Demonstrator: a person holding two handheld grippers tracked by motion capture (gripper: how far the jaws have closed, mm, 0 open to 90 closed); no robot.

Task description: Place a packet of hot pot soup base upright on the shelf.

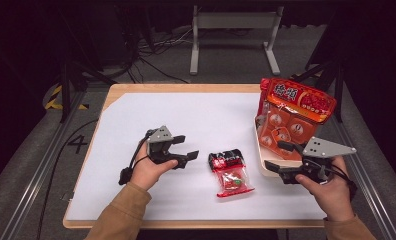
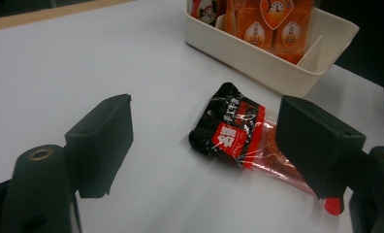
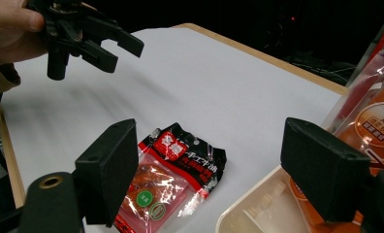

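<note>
A small snack packet (image 1: 229,172), black and red at its top and clear below, lies flat on the white sheet between my two grippers. My left gripper (image 1: 186,148) hovers just left of it, open, jaws pointing toward it with nothing between them. In the left gripper view the packet (image 2: 231,133) lies ahead of the open left gripper (image 2: 207,121). My right gripper (image 1: 277,156) is open at the near rim of the white tray (image 1: 262,159). The right gripper view shows the packet (image 3: 173,170) beyond the open right gripper (image 3: 214,155), with the left gripper (image 3: 117,48) farther off.
A big orange bag of small packets (image 1: 298,100) stands in the tray at the right edge, leaning back. The white sheet (image 1: 186,110) covers the wooden table (image 1: 117,90). A metal stand (image 1: 233,30) and cables are on the floor behind.
</note>
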